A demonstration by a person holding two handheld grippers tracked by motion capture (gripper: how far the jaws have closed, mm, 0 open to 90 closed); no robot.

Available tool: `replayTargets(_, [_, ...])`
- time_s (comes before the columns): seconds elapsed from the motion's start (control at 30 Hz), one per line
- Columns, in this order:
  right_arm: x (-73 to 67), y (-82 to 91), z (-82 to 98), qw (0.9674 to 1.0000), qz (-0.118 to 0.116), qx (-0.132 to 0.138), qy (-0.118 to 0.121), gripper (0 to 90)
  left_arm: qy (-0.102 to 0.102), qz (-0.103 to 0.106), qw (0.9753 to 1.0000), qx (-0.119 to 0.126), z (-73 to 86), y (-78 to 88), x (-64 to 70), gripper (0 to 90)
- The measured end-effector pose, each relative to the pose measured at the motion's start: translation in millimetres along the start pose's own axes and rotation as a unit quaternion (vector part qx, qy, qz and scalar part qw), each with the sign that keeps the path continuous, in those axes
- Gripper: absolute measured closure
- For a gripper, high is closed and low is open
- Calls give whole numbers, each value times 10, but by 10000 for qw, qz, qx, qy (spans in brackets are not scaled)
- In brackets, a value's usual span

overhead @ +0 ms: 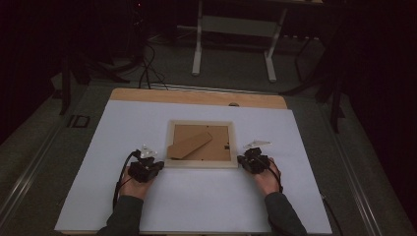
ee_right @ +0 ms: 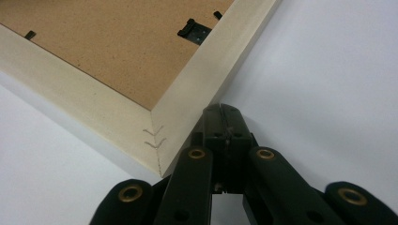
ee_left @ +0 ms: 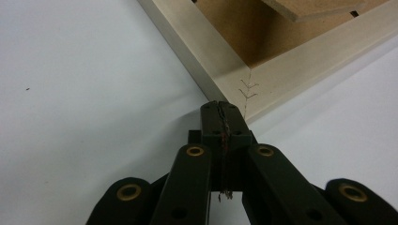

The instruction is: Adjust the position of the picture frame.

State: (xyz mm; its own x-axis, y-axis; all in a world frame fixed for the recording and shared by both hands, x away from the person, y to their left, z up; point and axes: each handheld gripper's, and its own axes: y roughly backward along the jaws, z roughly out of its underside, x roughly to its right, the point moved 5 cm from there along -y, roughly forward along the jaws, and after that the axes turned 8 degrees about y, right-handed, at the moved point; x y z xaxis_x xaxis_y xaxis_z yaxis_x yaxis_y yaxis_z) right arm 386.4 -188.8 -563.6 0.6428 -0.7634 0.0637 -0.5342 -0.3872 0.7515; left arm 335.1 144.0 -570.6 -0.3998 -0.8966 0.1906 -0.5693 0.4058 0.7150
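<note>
A pale wooden picture frame (overhead: 200, 162) lies face down on the white table top (overhead: 196, 201), its brown backing board and fold-out stand (overhead: 189, 144) showing. My left gripper (overhead: 158, 163) rests at the frame's near left corner (ee_left: 248, 91), jaws shut with nothing between them, tips right at the corner joint. My right gripper (overhead: 240, 160) sits at the near right corner (ee_right: 157, 136), also shut and empty, its tips against the frame's side edge. A small black clip (ee_right: 193, 29) sits on the backing near that side.
The white sheet covers a wooden table (overhead: 196, 96) whose far strip is bare. Beyond it stand the legs of a white desk (overhead: 236, 44) and cables (overhead: 147, 69) on a dark floor. Both forearms (overhead: 125, 216) enter from the near edge.
</note>
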Motion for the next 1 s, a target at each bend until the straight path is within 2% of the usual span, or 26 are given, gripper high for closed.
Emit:
replayTargets(0.13, [-19, -16, -12, 10000, -15, 41, -5, 900, -52, -120, 9999, -20, 4, 15, -11, 900])
replayTargets(0.3, [-43, -31, -21, 10000, -32, 86, -23, 900, 13, -124, 9999, -5, 5, 19, -43, 900])
replayTargets(0.47, [-44, -31, -6, 9998, -47, 177, -13, 899, -70, -169, 9998, -6, 4, 20, -36, 900])
replayTargets(0.63, [-43, -32, -8, 9998, -46, 176, -1, 899, -66, -180, 9998, 0, 4, 19, -33, 900])
replayTargets(0.7, [-42, -34, -12, 9999, -36, 166, 5, 899, 10, -172, 9999, -14, 2, 19, -28, 900])
replayTargets(1.0, [-47, -35, -5, 9997, 93, 210, 38, 897, -93, -155, 9998, 28, 1, 11, -37, 900])
